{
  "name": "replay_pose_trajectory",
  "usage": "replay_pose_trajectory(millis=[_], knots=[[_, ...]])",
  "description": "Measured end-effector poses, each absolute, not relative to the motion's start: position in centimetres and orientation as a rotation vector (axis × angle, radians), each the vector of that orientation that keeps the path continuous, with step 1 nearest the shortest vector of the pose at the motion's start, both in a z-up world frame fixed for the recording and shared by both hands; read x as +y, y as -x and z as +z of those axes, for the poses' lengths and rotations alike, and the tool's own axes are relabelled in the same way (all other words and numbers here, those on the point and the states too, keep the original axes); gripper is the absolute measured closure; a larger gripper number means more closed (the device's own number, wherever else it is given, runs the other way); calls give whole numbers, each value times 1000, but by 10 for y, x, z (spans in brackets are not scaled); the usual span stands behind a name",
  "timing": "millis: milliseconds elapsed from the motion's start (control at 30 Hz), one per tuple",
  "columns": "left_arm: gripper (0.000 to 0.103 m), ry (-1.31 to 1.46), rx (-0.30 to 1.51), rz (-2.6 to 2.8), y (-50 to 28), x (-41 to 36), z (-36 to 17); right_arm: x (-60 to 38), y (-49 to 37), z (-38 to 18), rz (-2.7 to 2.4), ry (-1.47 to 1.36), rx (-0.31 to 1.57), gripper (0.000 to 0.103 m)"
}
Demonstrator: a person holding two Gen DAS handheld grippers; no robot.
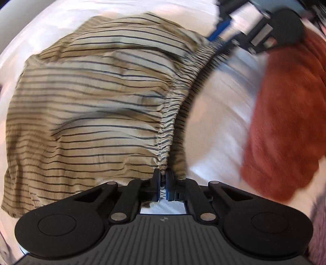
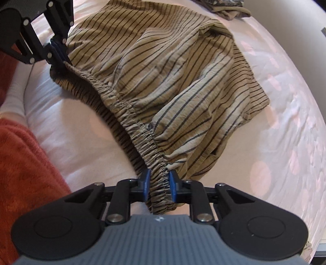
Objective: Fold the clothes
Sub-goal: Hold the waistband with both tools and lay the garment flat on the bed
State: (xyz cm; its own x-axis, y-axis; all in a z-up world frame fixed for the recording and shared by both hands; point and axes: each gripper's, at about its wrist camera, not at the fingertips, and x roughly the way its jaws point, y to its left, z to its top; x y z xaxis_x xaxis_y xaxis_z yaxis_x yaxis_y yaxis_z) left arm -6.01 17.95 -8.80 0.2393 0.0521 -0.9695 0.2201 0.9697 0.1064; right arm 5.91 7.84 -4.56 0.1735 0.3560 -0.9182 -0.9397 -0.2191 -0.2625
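Observation:
Tan shorts with dark stripes [image 1: 97, 106] lie on a white bed sheet [image 1: 220, 114]. Their elastic waistband [image 1: 169, 126] is stretched between both grippers. My left gripper [image 1: 162, 179] is shut on one end of the waistband. My right gripper [image 2: 159, 183] is shut on the other end of the waistband [image 2: 130, 114]. The shorts [image 2: 183, 81] hang from the band and spread over the sheet [image 2: 81, 126]. The right gripper shows at the top right of the left wrist view [image 1: 218, 38]. The left gripper shows at the top left of the right wrist view [image 2: 59, 53].
A rust-red fuzzy blanket [image 1: 285, 114] lies on the bed beside the waistband, also in the right wrist view [image 2: 24, 167]. Another dark garment [image 2: 228, 6] lies at the far edge of the bed.

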Motion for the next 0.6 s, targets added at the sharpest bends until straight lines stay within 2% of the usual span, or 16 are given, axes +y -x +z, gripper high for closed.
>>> replay_pose_trajectory(millis=[133, 200, 233, 267, 300, 333, 367, 400, 600], knots=[[101, -283, 1331, -93, 60, 173, -98, 78, -54, -54, 1353, 1262, 650, 82], [99, -290, 1329, -58, 58, 174, -102, 77, -52, -55, 1350, 1249, 641, 78], [99, -300, 1325, -53, 58, 173, -102, 76, -51, -55, 1352, 1245, 633, 73], [92, -313, 1320, -49, 59, 171, -102, 73, -49, -53, 1360, 1245, 620, 70], [79, -339, 1306, -51, 62, 168, -100, 69, -48, -51, 1370, 1246, 606, 65], [71, -368, 1288, -55, 65, 164, -97, 65, -46, -49, 1382, 1250, 591, 64], [53, -399, 1269, -62, 68, 159, -94, 61, -43, -47, 1399, 1256, 574, 64], [48, -428, 1251, -74, 72, 154, -92, 57, -41, -45, 1413, 1266, 557, 64], [48, -617, 1199, -137, 80, 129, -101, 58, -35, -47, 1449, 1320, 516, 64]])
